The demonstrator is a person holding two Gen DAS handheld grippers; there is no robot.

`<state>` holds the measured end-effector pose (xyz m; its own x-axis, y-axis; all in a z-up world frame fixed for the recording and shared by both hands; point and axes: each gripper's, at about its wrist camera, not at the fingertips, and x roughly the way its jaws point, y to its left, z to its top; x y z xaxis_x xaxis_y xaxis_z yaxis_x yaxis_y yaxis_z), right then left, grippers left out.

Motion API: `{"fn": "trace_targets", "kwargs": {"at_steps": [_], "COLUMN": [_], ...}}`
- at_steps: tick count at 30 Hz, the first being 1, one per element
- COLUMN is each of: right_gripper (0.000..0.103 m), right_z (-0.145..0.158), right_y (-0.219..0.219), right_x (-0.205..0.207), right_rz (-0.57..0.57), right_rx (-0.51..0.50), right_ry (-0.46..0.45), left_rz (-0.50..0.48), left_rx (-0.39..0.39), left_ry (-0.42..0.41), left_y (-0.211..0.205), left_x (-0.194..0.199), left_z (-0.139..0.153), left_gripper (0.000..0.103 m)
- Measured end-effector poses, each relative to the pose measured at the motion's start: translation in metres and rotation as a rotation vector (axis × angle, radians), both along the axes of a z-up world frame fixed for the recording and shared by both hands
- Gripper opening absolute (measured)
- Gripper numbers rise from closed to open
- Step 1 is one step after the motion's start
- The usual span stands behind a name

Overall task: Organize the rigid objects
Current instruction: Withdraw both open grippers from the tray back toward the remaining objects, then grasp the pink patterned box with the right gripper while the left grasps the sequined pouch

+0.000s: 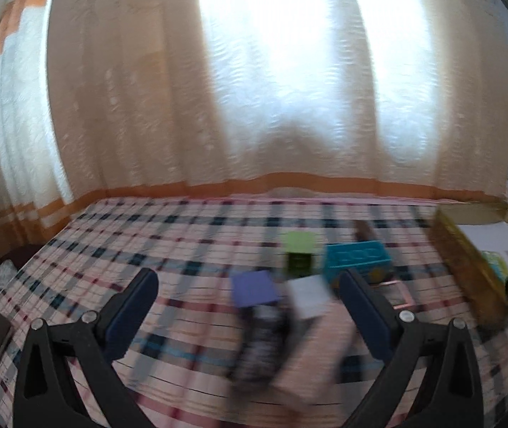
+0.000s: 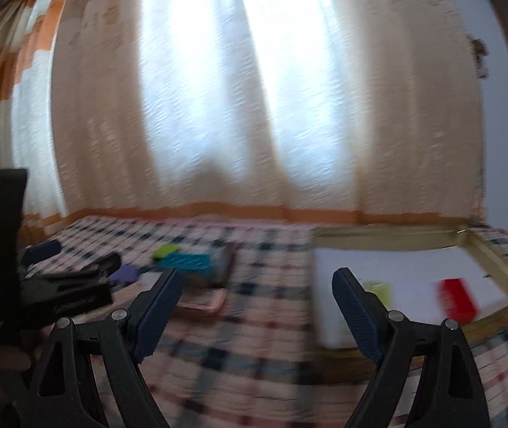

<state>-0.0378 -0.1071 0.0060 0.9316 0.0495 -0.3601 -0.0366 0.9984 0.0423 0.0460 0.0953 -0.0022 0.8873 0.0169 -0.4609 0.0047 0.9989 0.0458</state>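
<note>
- Rigid objects: a red block point(image 2: 457, 299) and a yellow-green one point(image 2: 378, 290) lay inside the tray point(image 2: 496, 267).
- Several blocks, the teal one point(image 1: 355, 256) among them, waited on the bed point(image 1: 147, 235) left of the tray.
- My left tool point(image 1: 248, 297) and right tool point(image 2: 257, 294) gaped wide, empty.

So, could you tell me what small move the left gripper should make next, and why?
Probably ease the left gripper forward and down to the purple block. Its jaws stand open and empty. The block lies loose on the checked cloth, while the gold-rimmed tray already holds a red block, so the loose pieces likely go there too. The picture is blurred, so slow down first.
</note>
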Motion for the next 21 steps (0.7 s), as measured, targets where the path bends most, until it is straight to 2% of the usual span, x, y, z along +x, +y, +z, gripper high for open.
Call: {"fn": "trace_targets", "kwargs": {"at_steps": [7,11,14,18,21], "right_gripper": [0.088,0.088,0.088,0.088,0.088], "right_z": [-0.014,-0.026,-0.038,-0.054,-0.060], "right_y": [0.064,0.097,0.118,0.134,0.120], "right_x": [0.025,0.042,0.053,0.071,0.076], "right_rz": [0.158,0.223,0.253,0.244,0.224], "right_rx": [0.014,0.010,0.006,-0.032,0.037], "right_ry": [0.149,0.250,0.343,0.455,0.483], "left_rz": [0.157,0.217,0.227,0.219,0.205], "left_rx": [-0.027,-0.051,-0.079,-0.066,-0.071], "left_ry": [0.028,0.037,0.050,0.063,0.076], "left_y": [0.070,0.091,0.097,0.095,0.094], "left_x": [0.021,0.025,0.026,0.027,0.028], "left_z": [-0.004,-0.004,-0.007,-0.007,-0.009], "left_gripper": [0.102,0.102,0.102,0.102,0.102]}}
